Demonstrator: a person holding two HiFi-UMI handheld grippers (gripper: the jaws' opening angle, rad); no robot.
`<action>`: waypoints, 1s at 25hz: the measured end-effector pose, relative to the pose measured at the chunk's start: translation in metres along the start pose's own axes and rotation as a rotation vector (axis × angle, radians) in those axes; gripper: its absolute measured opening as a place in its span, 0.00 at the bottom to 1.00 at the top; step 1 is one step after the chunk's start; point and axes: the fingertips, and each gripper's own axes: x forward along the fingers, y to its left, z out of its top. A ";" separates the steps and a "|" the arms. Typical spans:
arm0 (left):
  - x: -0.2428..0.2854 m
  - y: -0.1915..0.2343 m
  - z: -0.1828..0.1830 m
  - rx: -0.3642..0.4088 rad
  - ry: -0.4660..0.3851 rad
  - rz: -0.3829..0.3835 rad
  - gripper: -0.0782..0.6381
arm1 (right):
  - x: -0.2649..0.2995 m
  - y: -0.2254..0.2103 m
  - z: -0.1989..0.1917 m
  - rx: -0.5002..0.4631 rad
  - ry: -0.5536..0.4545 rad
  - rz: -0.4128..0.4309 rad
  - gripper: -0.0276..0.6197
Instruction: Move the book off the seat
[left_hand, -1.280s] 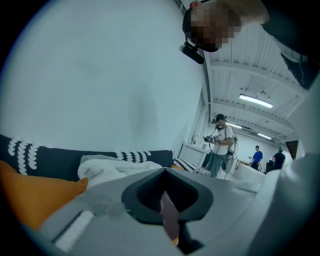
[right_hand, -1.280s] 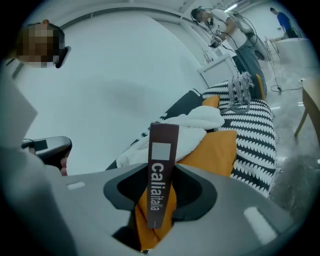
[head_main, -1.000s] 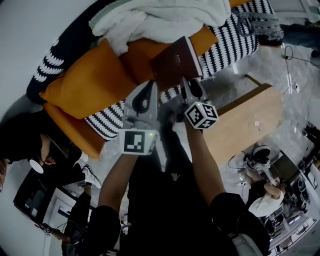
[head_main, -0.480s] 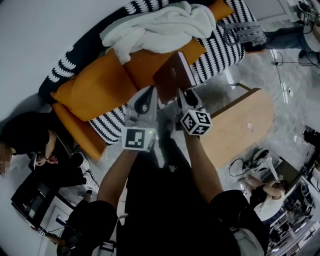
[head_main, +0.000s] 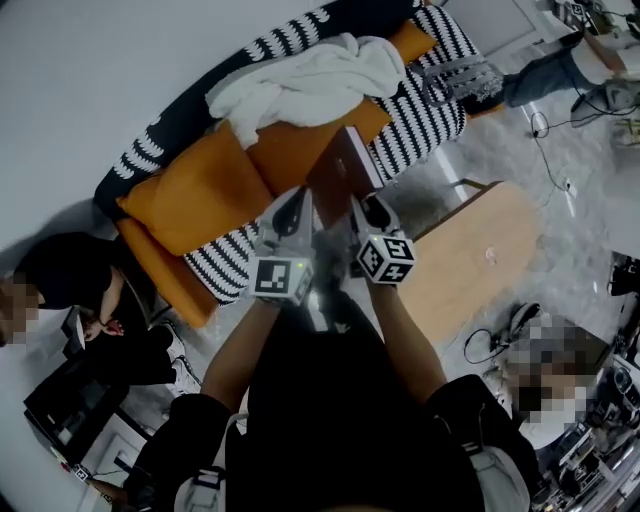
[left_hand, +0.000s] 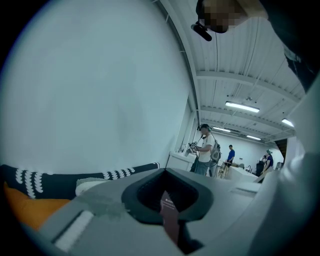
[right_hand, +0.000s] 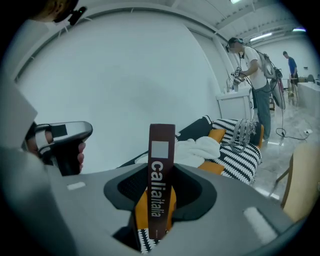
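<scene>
Fingers (right_hand: 85, 210) of your right gripper (right_hand: 160, 200) clamp the book (right_hand: 161, 160) by its spine; left gripper (left_hand: 170, 212) fingers pinch its edge too. Book hangs higher than a second ago, looks clear of the orange seat (head_main: 290, 150), sofa (head_main: 440, 110) behind; still needs putting down elsewhere. Spine reads "calia italia".

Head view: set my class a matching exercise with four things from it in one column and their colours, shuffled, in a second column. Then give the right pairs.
Column one
1. book
2. blanket
3. cushion
4. low table

Column two
A. orange
B. pale wood
C. white
D. dark brown

Right pairs: 1-D, 2-C, 3-A, 4-B
</scene>
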 end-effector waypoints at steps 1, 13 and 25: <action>-0.003 -0.004 0.004 0.001 -0.007 -0.004 0.12 | -0.006 0.004 0.005 -0.005 -0.006 0.003 0.28; -0.041 -0.049 0.047 0.071 -0.109 -0.049 0.12 | -0.091 0.038 0.048 -0.108 -0.070 0.037 0.28; -0.053 -0.080 0.044 0.065 -0.102 -0.076 0.12 | -0.128 0.043 0.048 -0.138 -0.086 0.071 0.28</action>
